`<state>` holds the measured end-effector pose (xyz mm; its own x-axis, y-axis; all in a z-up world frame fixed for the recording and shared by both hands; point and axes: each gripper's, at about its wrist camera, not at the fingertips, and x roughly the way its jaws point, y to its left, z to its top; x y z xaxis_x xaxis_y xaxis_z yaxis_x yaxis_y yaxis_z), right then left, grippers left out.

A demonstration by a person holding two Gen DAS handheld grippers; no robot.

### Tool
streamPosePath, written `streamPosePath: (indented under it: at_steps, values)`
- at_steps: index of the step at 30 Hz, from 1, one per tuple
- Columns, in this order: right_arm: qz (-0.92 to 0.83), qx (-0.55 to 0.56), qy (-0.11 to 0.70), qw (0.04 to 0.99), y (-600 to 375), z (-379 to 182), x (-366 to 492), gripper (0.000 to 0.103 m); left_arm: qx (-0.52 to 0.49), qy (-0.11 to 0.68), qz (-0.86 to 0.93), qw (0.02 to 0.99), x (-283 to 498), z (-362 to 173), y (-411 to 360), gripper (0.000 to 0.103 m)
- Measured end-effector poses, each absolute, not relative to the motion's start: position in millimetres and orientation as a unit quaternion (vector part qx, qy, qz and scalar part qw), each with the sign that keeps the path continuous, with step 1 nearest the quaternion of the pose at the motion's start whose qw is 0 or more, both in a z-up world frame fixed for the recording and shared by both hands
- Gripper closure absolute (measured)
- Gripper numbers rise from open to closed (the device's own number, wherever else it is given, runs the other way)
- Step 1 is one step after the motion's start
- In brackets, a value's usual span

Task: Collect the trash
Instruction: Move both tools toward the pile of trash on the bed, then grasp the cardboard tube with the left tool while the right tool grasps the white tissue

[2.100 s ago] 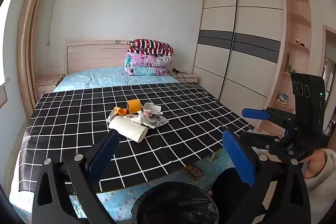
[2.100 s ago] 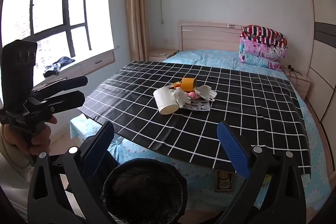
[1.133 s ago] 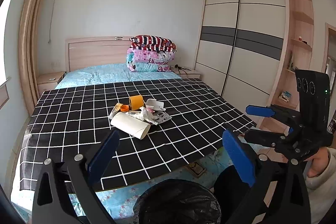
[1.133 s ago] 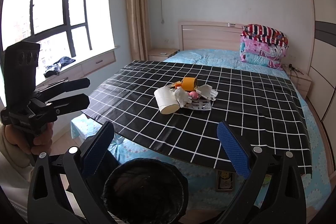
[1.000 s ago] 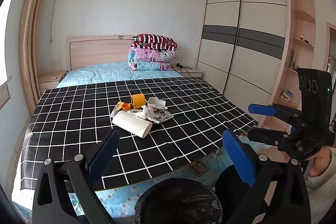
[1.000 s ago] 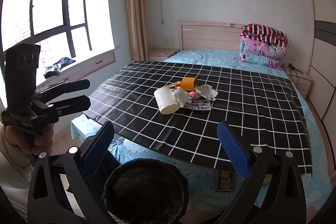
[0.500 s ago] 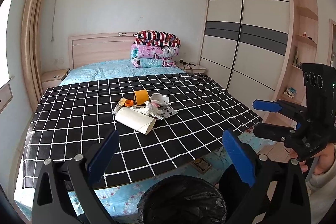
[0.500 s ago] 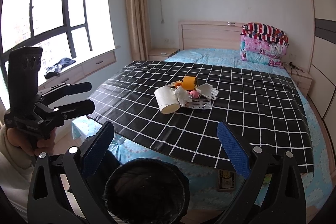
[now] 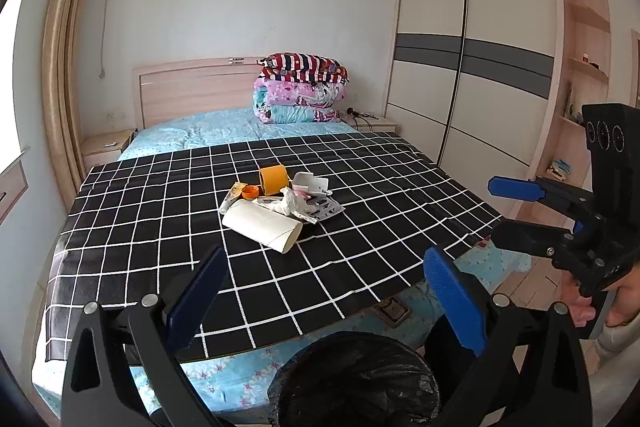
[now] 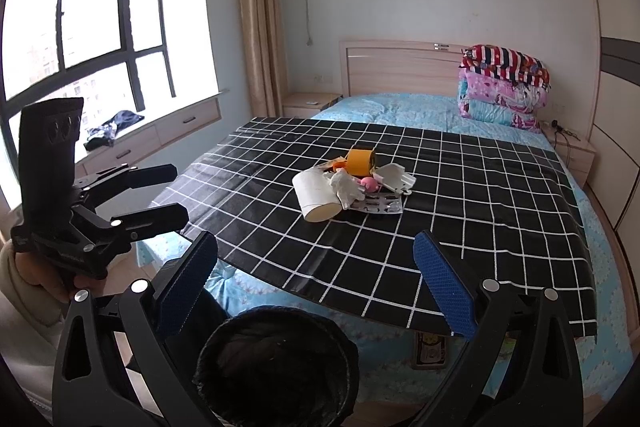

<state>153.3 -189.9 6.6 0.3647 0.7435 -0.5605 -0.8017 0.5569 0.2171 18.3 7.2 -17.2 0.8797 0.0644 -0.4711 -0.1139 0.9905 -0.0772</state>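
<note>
Bed (image 9: 132,187) covered by a black checked cloth (image 9: 360,227), with the trash still gathered in one pile near the cloth's centre. Near edge: a bin lined with a black bag (image 9: 356,383), standing on the floor just below both grippers. Pile, largest first: cardboard tube (image 9: 262,223), yellow tape roll (image 9: 274,179), crumpled white wrapper (image 9: 294,203), blister pack (image 9: 324,205), orange cap (image 9: 249,191). Left gripper (image 9: 320,287) and right gripper (image 10: 316,275) hang with jaws spread wide, holding nothing, well apart from the pile. Judged progress: nothing visibly collected; the bin's contents cannot be made out, and every item remains to be moved.
</note>
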Motion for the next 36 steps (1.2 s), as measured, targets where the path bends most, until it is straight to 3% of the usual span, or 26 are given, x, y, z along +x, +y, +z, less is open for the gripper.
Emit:
streamPosePath:
  at_steps: [22, 26, 36]
  values:
    - [0.477, -0.057, 0.327, 0.813, -155.3, -3.7, 189.9, 0.005, -0.043, 0.269, 0.065, 0.96, 52.2, -32.6, 27.1, 0.009]
    - [0.481, -0.059, 0.338, 0.807, -144.0, -10.6, 202.0, 0.011, -0.05, 0.279, 0.069, 0.956, 64.8, -39.2, 35.1, 0.016]
    - [0.485, -0.074, 0.352, 0.797, -113.0, -26.3, 228.7, 0.019, -0.062, 0.307, 0.068, 0.947, 101.0, -59.7, 49.1, 0.02]
